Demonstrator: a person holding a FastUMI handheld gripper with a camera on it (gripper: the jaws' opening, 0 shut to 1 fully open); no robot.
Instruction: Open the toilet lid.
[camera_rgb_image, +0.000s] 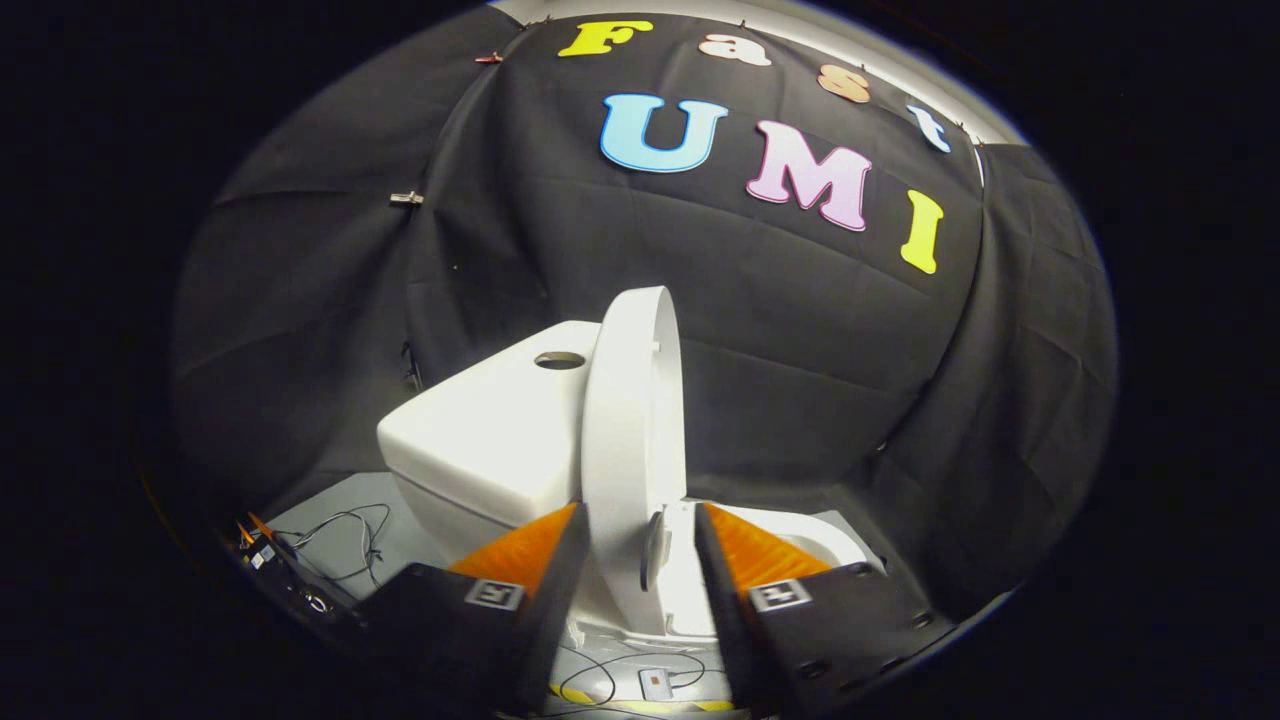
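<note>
The white toilet lid (632, 420) stands upright, seen nearly edge-on, with its top face toward the tank (490, 440) and its underside toward the bowl. Its lower part sits between my gripper's (637, 510) two fingers. The left finger (540, 560) lies against the lid's outer face, and the right finger (745, 560) meets its underside beside a small grey bumper. The gripper is shut on the lid. Beyond the right finger, the white seat and bowl rim (820, 535) lie flat.
The tank has a round hole (559, 360) in its top. Black cloth walls close in behind and on both sides. Loose cables (345, 540) and a small device (655, 683) lie on the grey floor, near a yellow-black tape strip.
</note>
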